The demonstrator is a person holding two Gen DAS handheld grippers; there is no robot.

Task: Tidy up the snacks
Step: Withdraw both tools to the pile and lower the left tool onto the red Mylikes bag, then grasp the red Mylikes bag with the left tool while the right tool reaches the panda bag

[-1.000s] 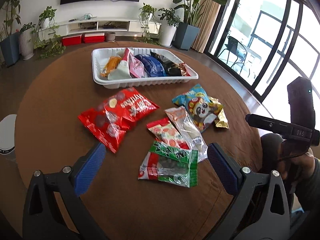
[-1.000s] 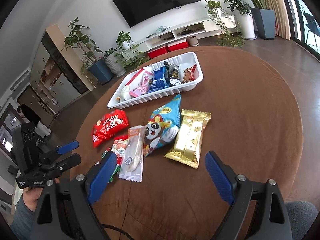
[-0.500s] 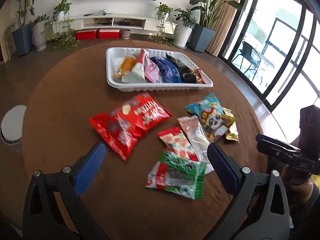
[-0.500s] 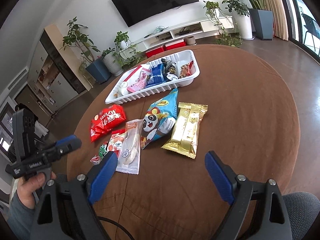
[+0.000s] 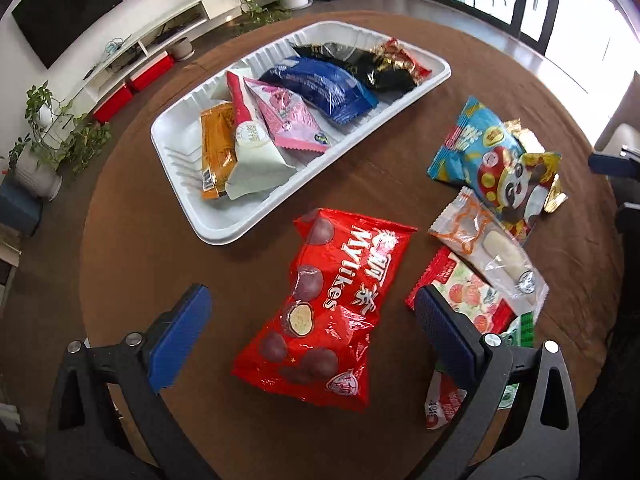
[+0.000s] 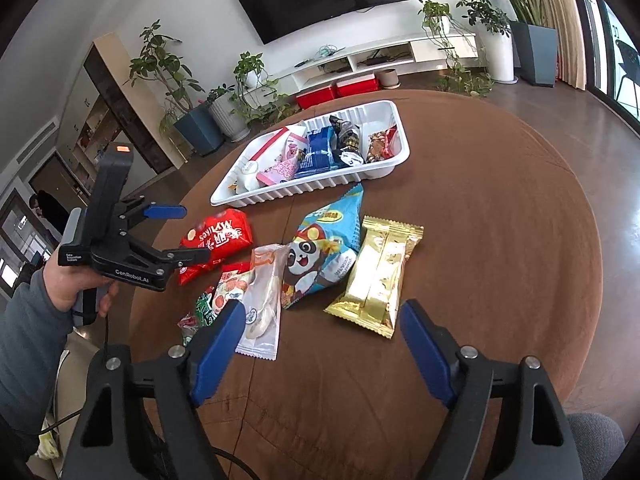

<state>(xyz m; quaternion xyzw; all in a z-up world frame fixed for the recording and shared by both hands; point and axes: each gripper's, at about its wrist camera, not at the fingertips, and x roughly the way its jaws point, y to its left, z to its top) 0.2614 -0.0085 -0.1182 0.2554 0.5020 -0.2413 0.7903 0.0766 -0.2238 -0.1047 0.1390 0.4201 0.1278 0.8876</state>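
The left gripper is being held wide open above the red Mylikes bag, apparently lined up for pickup, with the half-filled white tray just beyond. At right, the right gripper is being closed on nothing, near the gold packet.

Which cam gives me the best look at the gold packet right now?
Right wrist. The gold packet lies there in full on the table, beside the panda bag. In the left wrist view only its gold edges poke out from behind the panda bag.
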